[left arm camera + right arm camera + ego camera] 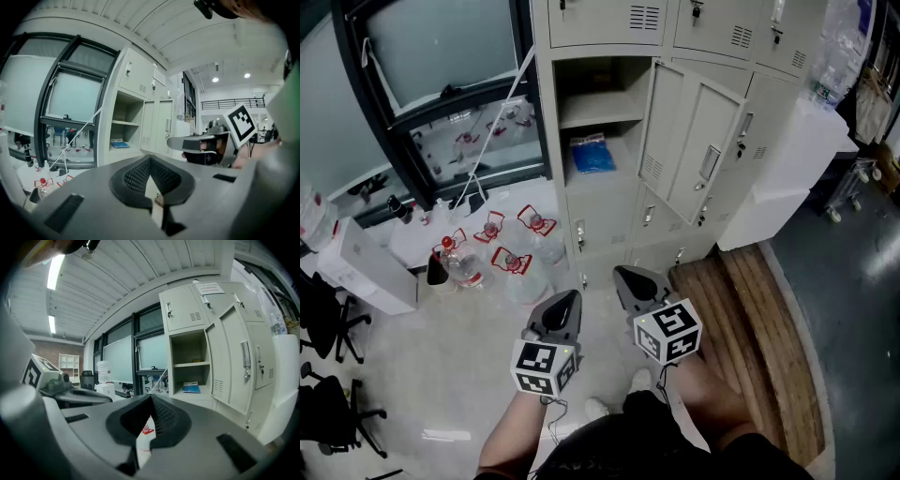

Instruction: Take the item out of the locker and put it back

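Observation:
A blue flat packet [592, 154] lies on the lower shelf of the open locker [605, 112]; it also shows in the left gripper view [120, 145] and the right gripper view [191, 388]. The locker door [694, 141] is swung out to the right. Both grippers hang side by side over the floor, well short of the locker. My left gripper [563, 307] is shut with nothing in it, jaw tips touching [150, 159]. To its right, my right gripper [635, 280] is also shut and empty [151, 397].
Several water bottles with red labels [502, 248] stand on the floor left of the locker, beside a white box [370, 267]. A wooden platform [750, 319] lies to the right, a white cabinet [787, 178] behind it. Black office chairs [323, 328] stand at far left.

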{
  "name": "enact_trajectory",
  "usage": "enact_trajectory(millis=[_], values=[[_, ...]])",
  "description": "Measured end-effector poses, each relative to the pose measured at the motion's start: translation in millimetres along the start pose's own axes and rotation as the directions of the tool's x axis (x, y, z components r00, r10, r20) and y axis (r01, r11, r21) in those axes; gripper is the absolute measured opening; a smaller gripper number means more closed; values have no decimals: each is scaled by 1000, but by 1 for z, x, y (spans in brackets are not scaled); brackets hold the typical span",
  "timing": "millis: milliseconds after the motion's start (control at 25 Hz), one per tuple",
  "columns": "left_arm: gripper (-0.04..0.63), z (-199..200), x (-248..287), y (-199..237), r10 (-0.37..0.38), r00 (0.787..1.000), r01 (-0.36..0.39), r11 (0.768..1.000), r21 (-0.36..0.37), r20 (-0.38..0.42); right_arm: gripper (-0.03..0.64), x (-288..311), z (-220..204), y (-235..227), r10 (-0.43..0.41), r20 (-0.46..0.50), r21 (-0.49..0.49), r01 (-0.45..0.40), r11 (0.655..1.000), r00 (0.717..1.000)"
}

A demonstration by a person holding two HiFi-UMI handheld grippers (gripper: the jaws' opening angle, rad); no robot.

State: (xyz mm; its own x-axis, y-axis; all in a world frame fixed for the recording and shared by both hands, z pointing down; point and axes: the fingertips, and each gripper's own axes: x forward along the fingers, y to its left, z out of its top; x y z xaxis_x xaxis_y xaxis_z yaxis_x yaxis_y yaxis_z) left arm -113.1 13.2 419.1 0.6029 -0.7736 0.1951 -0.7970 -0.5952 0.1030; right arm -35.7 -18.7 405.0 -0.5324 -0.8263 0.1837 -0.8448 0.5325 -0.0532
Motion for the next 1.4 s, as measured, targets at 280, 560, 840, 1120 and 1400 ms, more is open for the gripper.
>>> enact_trajectory(millis=[280, 560, 840, 1120, 1400], values=[[4, -1, 2, 1, -2, 1000, 2, 1000, -4, 0, 0, 5, -2, -1, 18, 7, 18, -18, 1000, 1000], [5, -1, 14, 0, 6, 1000, -6, 1000, -7, -13, 0, 9, -1, -13, 32, 10, 27, -32, 999, 999], [5, 6, 47, -9, 21, 1000, -21, 1000, -9, -21, 0, 16, 2, -46, 57, 0, 26, -57, 998, 998], [3, 16, 90, -20, 47, 999, -47, 999, -14, -16, 0, 25, 8, -87, 94, -4, 6, -94, 996, 996], [5, 20, 126, -28, 79, 997, -79, 997, -12, -16, 0, 33, 15, -128, 119, 8, -22, -119, 993, 993]])
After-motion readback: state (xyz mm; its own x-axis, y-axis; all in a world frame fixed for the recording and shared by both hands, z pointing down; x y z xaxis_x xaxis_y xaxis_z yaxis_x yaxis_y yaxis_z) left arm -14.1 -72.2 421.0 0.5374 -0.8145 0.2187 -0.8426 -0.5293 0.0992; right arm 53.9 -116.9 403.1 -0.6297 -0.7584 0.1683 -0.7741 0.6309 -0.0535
